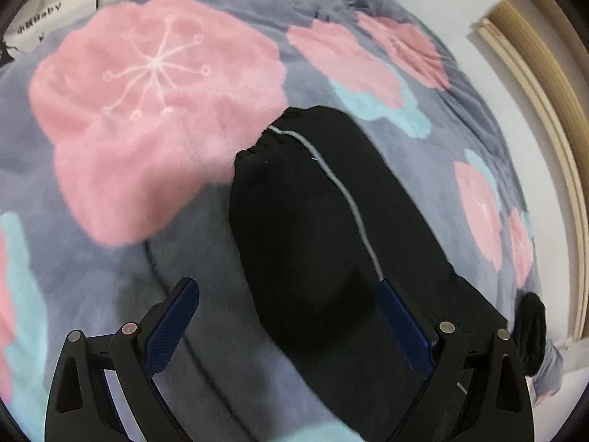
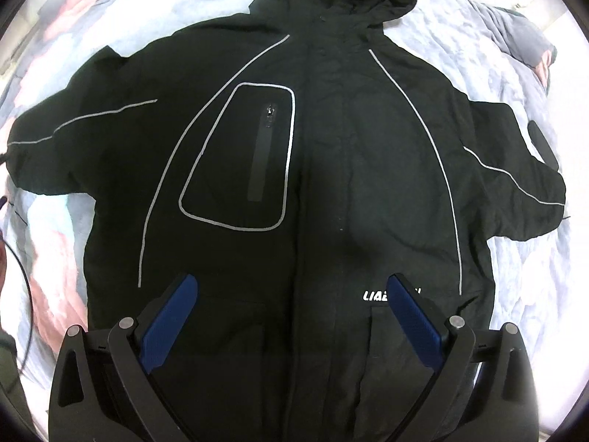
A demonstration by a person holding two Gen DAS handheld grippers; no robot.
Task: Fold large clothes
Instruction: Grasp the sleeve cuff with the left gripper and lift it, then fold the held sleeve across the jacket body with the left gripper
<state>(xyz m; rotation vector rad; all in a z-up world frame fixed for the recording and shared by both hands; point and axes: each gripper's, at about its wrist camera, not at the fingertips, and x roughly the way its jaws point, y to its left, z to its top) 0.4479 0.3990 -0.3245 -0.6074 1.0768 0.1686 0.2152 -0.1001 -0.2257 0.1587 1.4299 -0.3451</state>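
Observation:
A black hooded jacket (image 2: 313, 169) with grey piping lies spread flat, front up, on a flowered blanket (image 2: 59, 243). Its hood is at the top and both sleeves are stretched out sideways. My right gripper (image 2: 291, 287) is open and empty, above the jacket's lower hem near a white logo (image 2: 373, 296). In the left wrist view one black sleeve (image 1: 309, 221) with an elastic cuff (image 1: 268, 140) and a grey stripe lies on the blanket (image 1: 154, 110). My left gripper (image 1: 289, 291) is open above this sleeve, and holds nothing.
The grey blanket with pink and teal flowers covers a bed. A white wall and a wooden frame (image 1: 545, 84) are to the right in the left wrist view. A thin black cable (image 2: 25, 287) runs at the left edge of the right wrist view.

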